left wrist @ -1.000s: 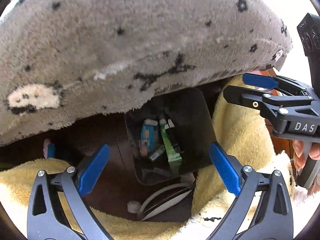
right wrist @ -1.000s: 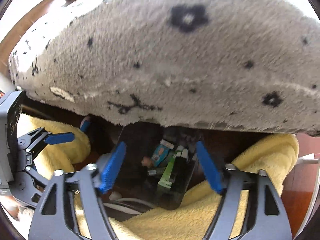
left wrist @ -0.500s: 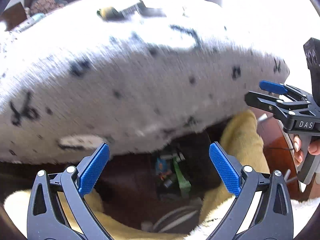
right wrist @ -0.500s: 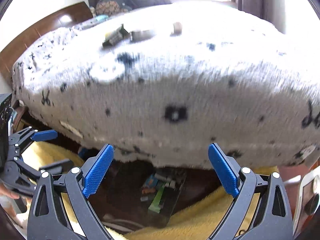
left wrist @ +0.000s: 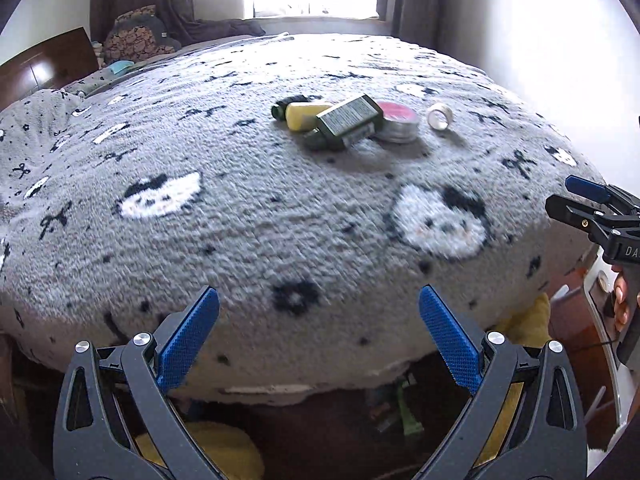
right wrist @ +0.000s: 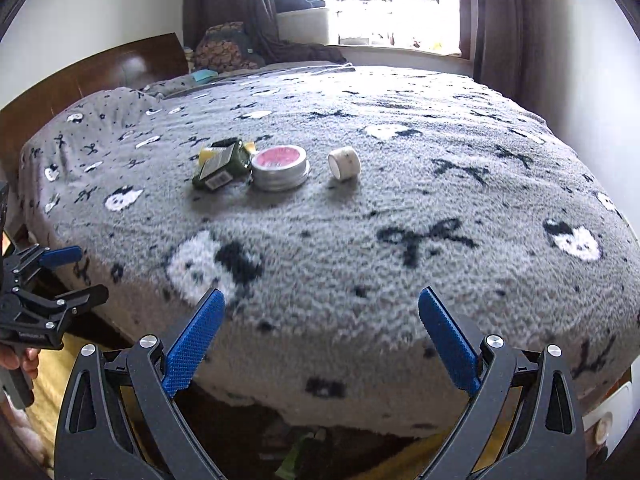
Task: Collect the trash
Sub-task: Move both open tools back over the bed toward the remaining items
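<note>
Both the left gripper (left wrist: 319, 338) and the right gripper (right wrist: 319, 338) hung wide-jawed and empty; reaching carelessly might have scattered the round tin (right wrist: 280, 168) and tape roll (right wrist: 344, 163) across the soft bed (right wrist: 400, 240).

Open blanket (right wrist: 360, 240) lies before the trash cluster (right wrist: 256, 164); under the bed edge, clearance looks tight.

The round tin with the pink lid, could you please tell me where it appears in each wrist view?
Left wrist view: round tin upper centre-right on the grey blanket.
Right wrist view: upper centre-left.
Shared landmark: the small white tape roll, just right of it in both.
</note>
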`<state>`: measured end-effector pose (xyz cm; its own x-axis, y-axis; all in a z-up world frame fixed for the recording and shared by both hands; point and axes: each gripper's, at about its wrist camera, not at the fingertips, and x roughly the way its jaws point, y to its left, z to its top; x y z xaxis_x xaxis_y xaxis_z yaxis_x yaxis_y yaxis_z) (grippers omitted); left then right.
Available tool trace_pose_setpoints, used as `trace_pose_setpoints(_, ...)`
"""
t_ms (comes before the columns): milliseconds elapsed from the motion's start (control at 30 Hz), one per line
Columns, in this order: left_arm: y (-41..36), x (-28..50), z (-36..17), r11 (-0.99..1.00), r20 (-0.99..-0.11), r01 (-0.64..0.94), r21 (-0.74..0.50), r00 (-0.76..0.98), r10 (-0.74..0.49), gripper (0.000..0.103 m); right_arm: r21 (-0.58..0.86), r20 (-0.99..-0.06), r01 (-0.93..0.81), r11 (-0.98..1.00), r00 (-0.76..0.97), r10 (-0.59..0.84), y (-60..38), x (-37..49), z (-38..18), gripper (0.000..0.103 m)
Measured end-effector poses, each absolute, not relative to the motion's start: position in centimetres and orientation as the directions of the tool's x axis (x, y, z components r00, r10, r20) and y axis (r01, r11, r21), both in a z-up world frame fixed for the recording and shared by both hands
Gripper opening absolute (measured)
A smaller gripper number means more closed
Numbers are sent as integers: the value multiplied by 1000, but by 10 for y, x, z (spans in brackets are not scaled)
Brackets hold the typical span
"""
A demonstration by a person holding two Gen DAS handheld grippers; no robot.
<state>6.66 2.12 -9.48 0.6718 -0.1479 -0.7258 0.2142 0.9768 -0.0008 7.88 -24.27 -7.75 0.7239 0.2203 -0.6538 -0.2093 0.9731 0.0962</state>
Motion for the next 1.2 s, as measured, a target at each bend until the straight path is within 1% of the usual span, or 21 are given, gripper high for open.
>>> trace_pose_setpoints(167,26,92,-87,979,-715,205,-3,683,-146,95,91,-648,-199,976,732,210,-238,112,-75,98)
trace_pose_setpoints(333,21,115,-91,976,-726,218,-10,669,-157,95,65,-673,-174,983,719,172,-233,161,-85,97)
trace_pose_setpoints(400,20,125,-93,973,-732,225,-44,656,-185,95,60,-680,-163,985,716,160,-233,183,-89,89)
trace_pose_setpoints(433,19,131,-94,972,-732,227,-57,652,-195,95,63,-683,-159,985,713,159,-233,191,-90,82)
trace_pose_setpoints(467,17,136,-95,973,-733,222,-58,652,-193,95,66,-687,-155,986,710,158,-233,200,-91,77)
trace_pose_setpoints(600,9,157,-95,970,-729,235,-70,652,-210,95,64,-699,-153,986,698,154,-232,226,-95,71)
trace_pose_setpoints(767,-5,183,-92,962,-730,269,-45,649,-215,95,48,-715,-178,983,681,158,-229,240,-100,63)
trace_pose_setpoints(800,-7,189,-92,960,-731,275,-46,645,-220,95,45,-718,-181,982,678,157,-228,242,-100,60)
trace_pose_setpoints(833,-9,194,-92,959,-733,279,-46,643,-222,95,43,-723,-183,982,673,157,-228,244,-101,55)
trace_pose_setpoints(900,-15,205,-93,956,-738,291,-30,638,-218,95,41,-727,-187,982,668,157,-228,247,-103,51)
trace_pose_setpoints(1033,-29,223,-98,948,-756,317,2,621,-206,94,35,-734,-207,978,659,165,-225,254,-105,34)
trace_pose_setpoints(1067,-31,228,-100,948,-760,320,5,617,-204,94,36,-734,-211,977,657,169,-225,255,-105,29)
trace_pose_setpoints(1100,-33,231,-101,947,-762,321,6,615,-204,93,38,-736,-218,975,654,174,-224,257,-105,26)
trace_pose_setpoints(1133,-34,235,-102,946,-763,325,5,613,-207,91,35,-737,-221,975,653,175,-223,257,-106,26)
trace_pose_setpoints(1200,-38,242,-105,941,-769,337,-6,600,-220,78,28,-737,-229,973,653,175,-221,258,-105,26)
